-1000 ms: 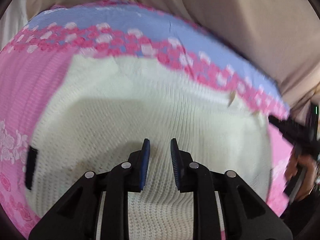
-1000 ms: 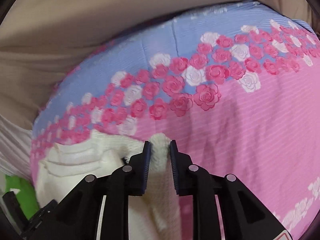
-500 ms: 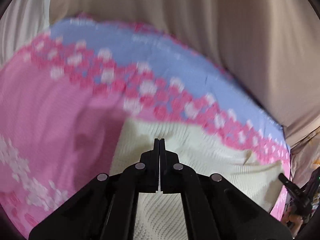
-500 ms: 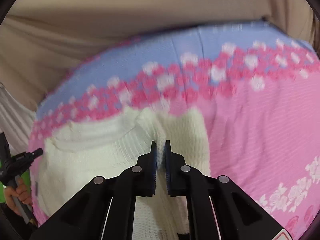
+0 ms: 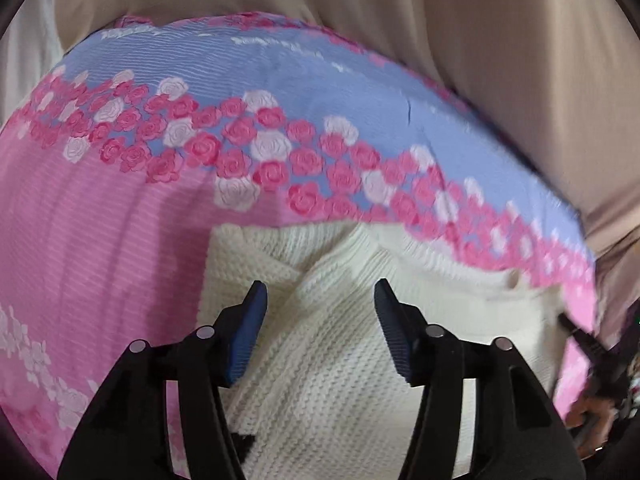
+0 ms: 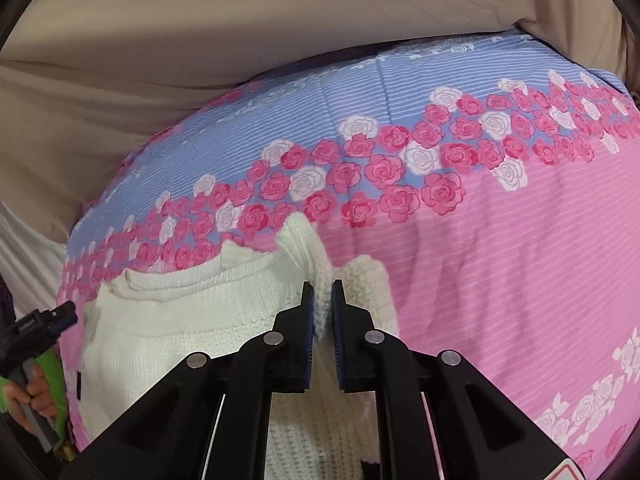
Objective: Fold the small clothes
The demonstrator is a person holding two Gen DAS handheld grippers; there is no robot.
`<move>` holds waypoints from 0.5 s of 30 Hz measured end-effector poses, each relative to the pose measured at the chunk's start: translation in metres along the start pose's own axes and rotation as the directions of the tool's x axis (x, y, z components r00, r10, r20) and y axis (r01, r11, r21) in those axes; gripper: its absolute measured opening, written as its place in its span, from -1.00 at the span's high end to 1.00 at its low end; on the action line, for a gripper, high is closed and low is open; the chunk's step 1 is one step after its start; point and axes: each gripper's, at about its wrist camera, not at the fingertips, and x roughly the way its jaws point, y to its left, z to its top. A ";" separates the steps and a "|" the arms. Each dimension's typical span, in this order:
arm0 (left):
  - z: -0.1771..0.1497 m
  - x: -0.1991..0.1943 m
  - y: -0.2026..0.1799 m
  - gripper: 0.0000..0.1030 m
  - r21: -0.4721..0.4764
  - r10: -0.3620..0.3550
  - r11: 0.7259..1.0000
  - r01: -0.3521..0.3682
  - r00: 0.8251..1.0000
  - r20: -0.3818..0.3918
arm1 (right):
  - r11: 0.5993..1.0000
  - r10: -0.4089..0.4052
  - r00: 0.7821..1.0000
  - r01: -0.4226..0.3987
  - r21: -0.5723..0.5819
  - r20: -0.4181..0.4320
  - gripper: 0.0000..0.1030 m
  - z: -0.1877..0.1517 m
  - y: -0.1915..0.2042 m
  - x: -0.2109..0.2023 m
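Observation:
A small cream knitted sweater (image 5: 340, 344) lies on a pink and blue rose-print bedsheet (image 5: 120, 240). My left gripper (image 5: 320, 292) is open just above the sweater's folded left part, holding nothing. In the right wrist view the sweater (image 6: 192, 320) lies at the lower left with its neckline toward the back. My right gripper (image 6: 321, 292) is shut on a fold of the sweater's right edge, which bunches up between the fingers. The other gripper shows at the left edge of the right wrist view (image 6: 36, 324).
Beige fabric (image 6: 200, 40) rises behind the sheet's far edge. The sheet (image 6: 500, 260) stretches out pink to the right of the sweater. A hand and a green object (image 6: 48, 384) sit at the far left. The right gripper's handle (image 5: 592, 360) shows at the left view's right edge.
My left gripper was shut on the sweater half a second ago and has now opened, with the cloth laid down. My right gripper stays shut on the sweater's right edge.

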 end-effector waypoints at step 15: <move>0.040 -0.002 0.037 0.87 -0.133 0.018 0.991 -0.012 0.999 0.045 | 0.991 0.058 0.991 -0.071 0.109 0.120 0.88 0.017 -0.016 -0.036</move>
